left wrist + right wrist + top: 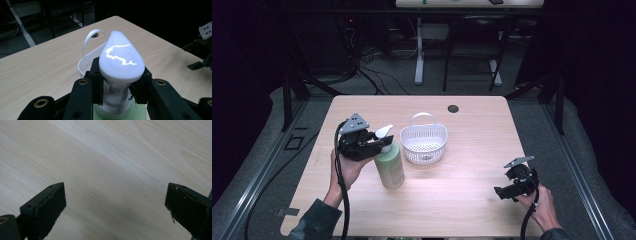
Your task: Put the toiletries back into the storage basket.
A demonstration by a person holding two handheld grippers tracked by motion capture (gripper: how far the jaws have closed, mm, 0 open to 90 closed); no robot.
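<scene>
Green pump bottle point(390, 167) upright on the wooden table point(462, 190), just left of the white basket point(424, 142) and seemingly touching its rim. Clamped at the white pump neck, under the pump head point(121, 60), by both jaws of the left gripper point(379, 141). Well to the right of the bottle, right gripper point(501, 192) low over bare table, jaws spread wide with nothing between them.

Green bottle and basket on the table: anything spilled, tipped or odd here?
Nothing stands out. The green bottle stands upright, the left hand-held gripper closed under its white pump head. The white basket sits upright beside it; no spill on the table.
</scene>
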